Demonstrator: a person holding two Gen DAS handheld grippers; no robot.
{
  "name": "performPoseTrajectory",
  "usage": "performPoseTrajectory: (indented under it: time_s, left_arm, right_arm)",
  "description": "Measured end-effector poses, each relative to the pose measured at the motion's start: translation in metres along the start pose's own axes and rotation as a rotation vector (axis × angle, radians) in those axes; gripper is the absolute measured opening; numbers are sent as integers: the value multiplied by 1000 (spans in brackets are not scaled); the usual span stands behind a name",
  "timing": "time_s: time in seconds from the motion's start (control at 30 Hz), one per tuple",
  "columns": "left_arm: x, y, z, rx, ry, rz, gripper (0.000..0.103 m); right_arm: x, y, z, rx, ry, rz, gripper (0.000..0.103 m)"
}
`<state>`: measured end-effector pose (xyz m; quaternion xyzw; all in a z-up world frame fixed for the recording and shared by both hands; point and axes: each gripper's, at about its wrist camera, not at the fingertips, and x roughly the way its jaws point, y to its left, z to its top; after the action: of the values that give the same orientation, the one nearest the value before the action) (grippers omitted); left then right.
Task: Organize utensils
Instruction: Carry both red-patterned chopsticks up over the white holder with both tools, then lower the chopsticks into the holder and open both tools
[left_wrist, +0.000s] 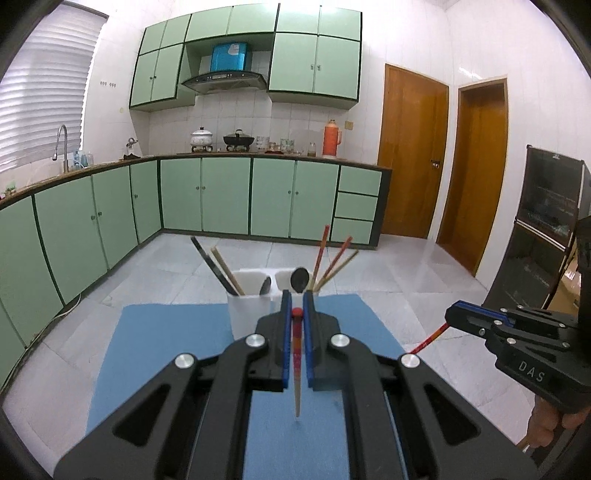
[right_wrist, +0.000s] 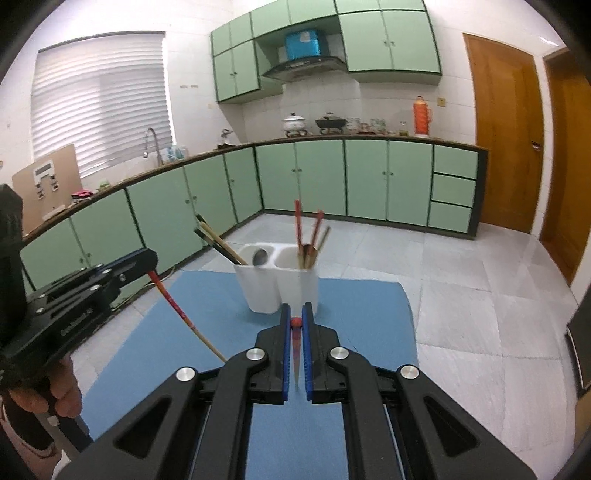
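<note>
A white two-compartment utensil holder (left_wrist: 248, 311) (right_wrist: 279, 284) stands on a blue mat (left_wrist: 166, 339) (right_wrist: 354, 317). Its left cup holds dark and tan chopsticks and a spoon (right_wrist: 259, 256); its right cup holds red and tan chopsticks (right_wrist: 309, 236) and a spoon (left_wrist: 299, 278). My left gripper (left_wrist: 297, 300) is shut on a red-topped chopstick (left_wrist: 296, 354), above the mat just short of the holder. My right gripper (right_wrist: 296, 312) is shut on another red-topped chopstick (right_wrist: 296, 350). Each gripper appears in the other's view, the left (right_wrist: 149, 267) and the right (left_wrist: 448, 315).
The mat lies on a pale tiled surface (right_wrist: 480, 332). Green cabinets (left_wrist: 221, 199) line the back and left walls, with pots and a red thermos (left_wrist: 331, 138) on the counter. Wooden doors (left_wrist: 413, 151) stand at right. A dark cabinet (left_wrist: 546, 221) stands at far right.
</note>
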<state>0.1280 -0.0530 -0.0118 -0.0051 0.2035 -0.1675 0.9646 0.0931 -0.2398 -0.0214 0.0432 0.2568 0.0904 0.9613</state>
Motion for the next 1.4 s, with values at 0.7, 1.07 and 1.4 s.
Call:
performPoseTrajectory:
  time_s: [0.7, 1.07, 1.4]
  left_arm:
    - [-3, 14, 91, 3, -210, 33, 5]
    - [46, 19, 139, 13, -283, 83, 5]
    - [129, 28, 111, 26, -161, 108, 5]
  right_arm:
    - [2, 15, 111, -57, -186, 77, 6]
    - [54, 14, 162, -81, -213, 28, 6]
    - [126, 14, 145, -97, -117, 5, 6]
